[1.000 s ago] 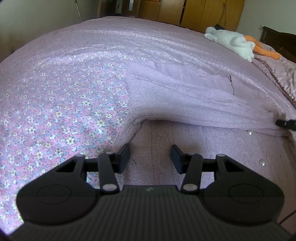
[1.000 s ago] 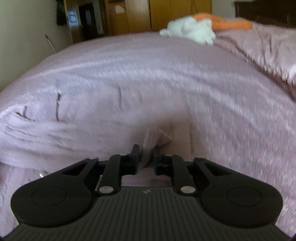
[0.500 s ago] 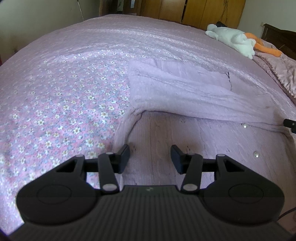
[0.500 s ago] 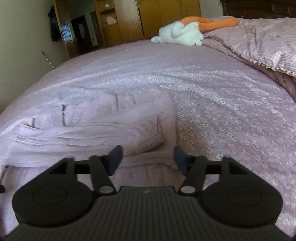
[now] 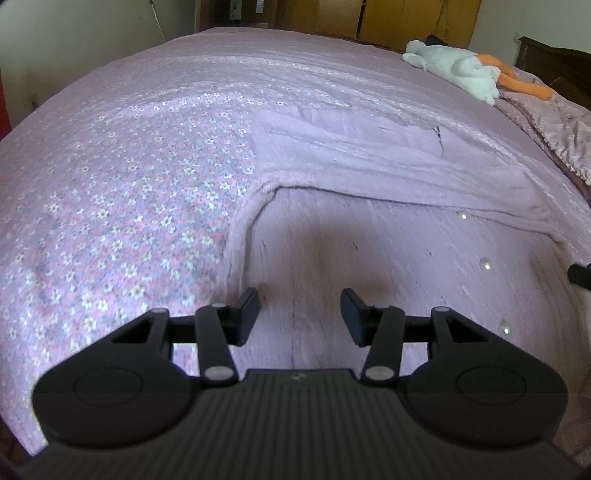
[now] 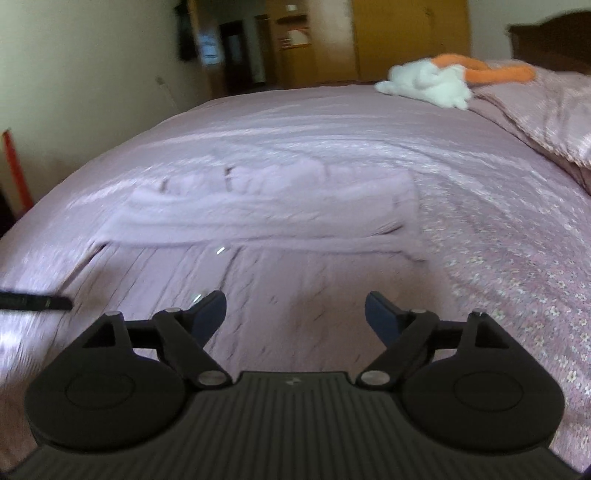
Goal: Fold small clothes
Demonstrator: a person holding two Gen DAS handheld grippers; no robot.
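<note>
While the bed (image 5: 155, 155) fills most of both views under its pink flowered cover, a pale lilac knitted cardigan (image 5: 369, 229) lies spread flat on it, and everything else can be placed from that cardigan. Its far part is folded over into a thick band (image 5: 388, 162) running across the cardigan's width, with the ribbed body lying flat on the near side of that band. In the right wrist view the same cardigan (image 6: 277, 266) shows with the folded band (image 6: 266, 206) across its far side, though that picture is blurred. Well beyond the cardigan, toward the head of the bed, a white and orange soft toy (image 5: 465, 66) lies beside a quilted pink blanket (image 5: 554, 129); the toy (image 6: 436, 81) appears in the right view too. Wooden wardrobes (image 5: 388, 18) stand behind the bed, far past the cardigan.

Over the cardigan's near left part hang the left tongs (image 5: 299, 317), fingers spread apart with nothing between them and bare knit showing in the gap. The right tongs (image 6: 295, 314) hang over the cardigan's near right part, fingers spread wider and likewise empty. Whether either pair touches the knit I cannot tell.

Small round pearly buttons (image 5: 486, 265) sit in a line down the flat body, on the cardigan's right half, one (image 6: 220, 251) just below the folded band
</note>
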